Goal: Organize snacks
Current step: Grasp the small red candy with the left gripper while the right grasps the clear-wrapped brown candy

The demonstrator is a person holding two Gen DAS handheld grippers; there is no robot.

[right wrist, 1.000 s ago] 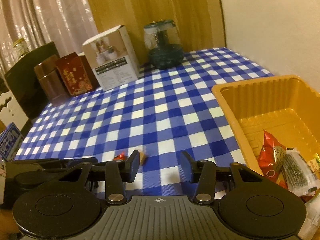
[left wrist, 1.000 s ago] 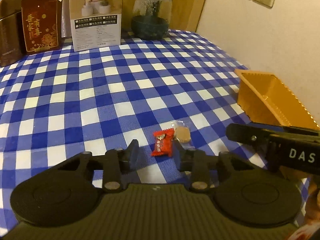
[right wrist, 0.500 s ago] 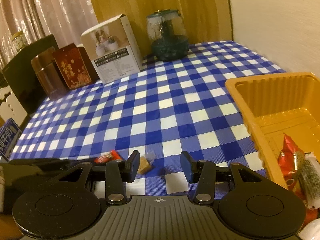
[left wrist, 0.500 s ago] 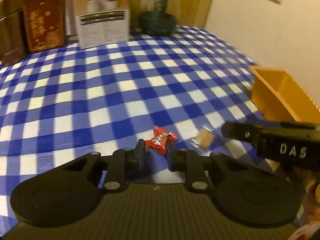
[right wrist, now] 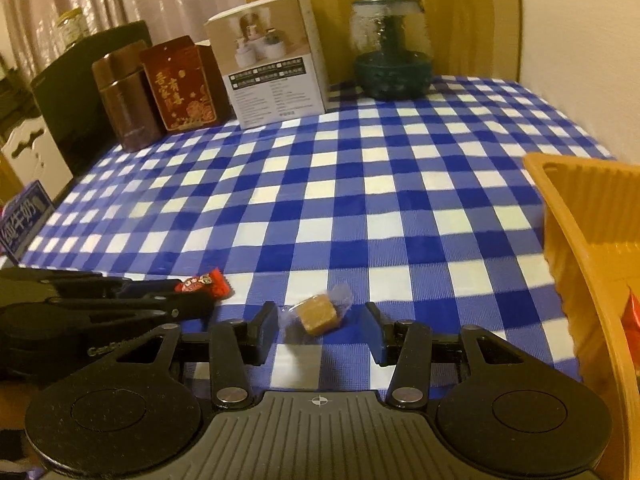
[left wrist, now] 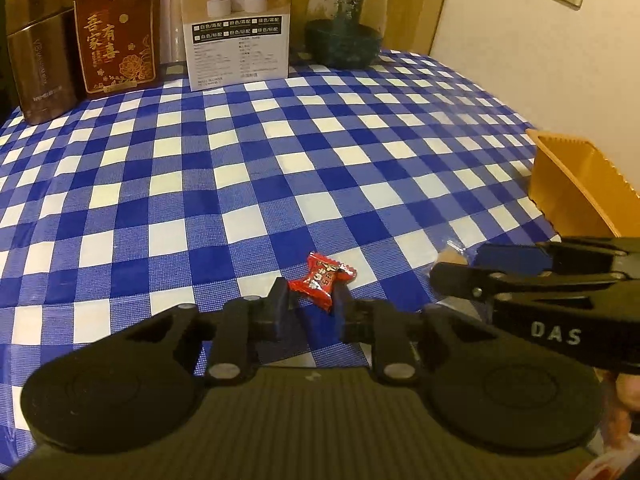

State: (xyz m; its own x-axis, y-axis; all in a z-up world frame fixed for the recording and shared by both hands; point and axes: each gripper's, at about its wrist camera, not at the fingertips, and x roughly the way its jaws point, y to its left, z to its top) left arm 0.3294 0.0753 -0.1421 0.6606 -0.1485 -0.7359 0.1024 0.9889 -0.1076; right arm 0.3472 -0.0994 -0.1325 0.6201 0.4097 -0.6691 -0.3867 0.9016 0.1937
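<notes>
Left wrist view: the blue-and-white checked tabletop [left wrist: 248, 168] fills most of the frame, with an orange tray [left wrist: 576, 184] at the right edge, against the wall. Along the top stand a white carton [left wrist: 238, 44], a glass jar [left wrist: 346, 20], a red box [left wrist: 116, 34] and a brown tin [left wrist: 40, 52]. Low in the centre, the left gripper [left wrist: 310, 304] has narrow jaws that are opening slightly, and the near end of a red wrapped candy [left wrist: 322, 278] sits between its pads, which touch the wrapper on both sides. From the right side the right gripper [left wrist: 460, 270] reaches in, and a tan piece shows just at its tip.

Right wrist view: the same tabletop spreads to the tray's rim [right wrist: 576, 240] at the right, and a red packet shows inside the tray at the frame's edge. Bottom centre, the right gripper's jaws stand moderately open around a tan candy in clear wrap [right wrist: 320, 314], which lies on the cloth between the pads, clear of both. At lower left, the red candy sticks out from the left gripper's tip.
</notes>
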